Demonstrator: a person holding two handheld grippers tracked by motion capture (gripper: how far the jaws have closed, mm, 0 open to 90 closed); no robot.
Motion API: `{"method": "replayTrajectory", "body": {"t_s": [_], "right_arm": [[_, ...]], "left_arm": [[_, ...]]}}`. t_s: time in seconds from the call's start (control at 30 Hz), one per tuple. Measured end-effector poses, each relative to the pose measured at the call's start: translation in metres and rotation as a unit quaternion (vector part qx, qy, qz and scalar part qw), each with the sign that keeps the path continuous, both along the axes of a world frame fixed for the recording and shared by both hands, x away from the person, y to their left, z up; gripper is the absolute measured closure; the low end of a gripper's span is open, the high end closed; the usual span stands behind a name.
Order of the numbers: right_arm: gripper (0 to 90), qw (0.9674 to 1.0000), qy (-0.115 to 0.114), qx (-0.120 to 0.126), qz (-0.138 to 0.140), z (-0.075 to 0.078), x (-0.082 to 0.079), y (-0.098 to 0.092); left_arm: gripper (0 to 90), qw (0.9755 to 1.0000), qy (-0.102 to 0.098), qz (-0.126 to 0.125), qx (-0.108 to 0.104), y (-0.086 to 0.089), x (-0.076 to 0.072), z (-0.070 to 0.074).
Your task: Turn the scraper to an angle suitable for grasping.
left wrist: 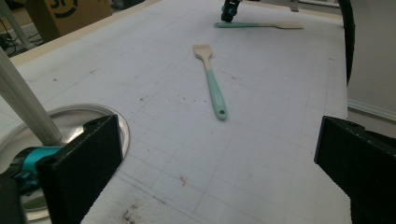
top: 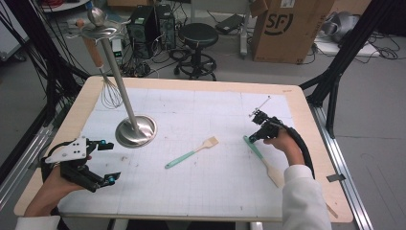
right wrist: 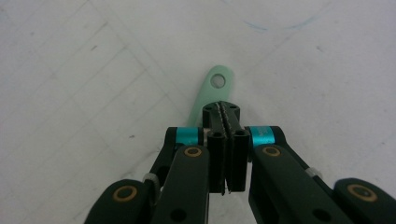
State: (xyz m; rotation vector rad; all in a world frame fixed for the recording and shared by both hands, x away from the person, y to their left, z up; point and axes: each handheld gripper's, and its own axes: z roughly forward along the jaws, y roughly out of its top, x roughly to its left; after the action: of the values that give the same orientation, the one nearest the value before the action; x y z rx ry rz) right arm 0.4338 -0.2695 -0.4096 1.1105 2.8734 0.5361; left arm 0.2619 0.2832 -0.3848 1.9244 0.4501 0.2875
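Two spatulas with teal handles and wooden blades lie on the white gridded mat (top: 201, 191). One spatula (top: 191, 153) (left wrist: 212, 84) rests mid-table. The second spatula (top: 263, 160) (left wrist: 261, 24) lies at the right. My right gripper (top: 252, 138) (right wrist: 222, 111) is shut, its tips down at that spatula's handle end (right wrist: 208, 93), whose hole end pokes out past them. Whether the tips pinch the handle I cannot tell. My left gripper (top: 110, 162) (left wrist: 219, 177) stands open at the front left with nothing between its jaws, pointing toward the middle spatula.
A metal stand with a round base (top: 136, 131) (left wrist: 65, 119) and a leaning pole (top: 117, 79) rises at the left. A whisk (top: 111, 93) hangs from its top. Beyond the table are a stool (top: 197, 36), computer cases and a cardboard box (top: 287, 28).
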Motion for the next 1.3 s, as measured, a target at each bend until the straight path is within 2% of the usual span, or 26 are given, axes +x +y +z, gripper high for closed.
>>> {"method": "replayTrajectory", "body": {"t_s": [0.4, 0.77, 0.93, 1.0, 1.07, 1.3], "right_arm": [[89.1, 0.9987, 0.014, -0.002, 0.049, 0.001, -0.014, 0.029], [89.1, 0.9961, 0.011, 0.007, 0.087, 0.002, -0.036, 0.054], [89.1, 0.9946, 0.009, 0.003, 0.104, 0.004, -0.046, 0.063], [89.1, 0.9934, 0.013, 0.003, 0.114, 0.004, -0.049, 0.065], [89.0, 0.9936, 0.015, 0.001, 0.112, 0.004, -0.051, 0.067], [86.4, 0.9934, -0.003, 0.024, 0.112, 0.017, -0.054, 0.060]], "left_arm": [[1.7, 1.0000, -0.006, 0.000, -0.004, 0.000, -0.001, 0.004], [1.7, 0.9999, -0.012, -0.001, -0.007, 0.000, -0.002, 0.008], [1.6, 0.9999, -0.015, -0.003, -0.005, 0.000, -0.004, 0.009], [1.6, 0.9999, -0.015, -0.001, -0.005, 0.000, -0.004, 0.009], [1.6, 0.9999, -0.015, 0.000, -0.005, 0.001, -0.005, 0.009], [1.6, 0.9999, -0.015, 0.001, -0.004, 0.002, -0.005, 0.009]]}}
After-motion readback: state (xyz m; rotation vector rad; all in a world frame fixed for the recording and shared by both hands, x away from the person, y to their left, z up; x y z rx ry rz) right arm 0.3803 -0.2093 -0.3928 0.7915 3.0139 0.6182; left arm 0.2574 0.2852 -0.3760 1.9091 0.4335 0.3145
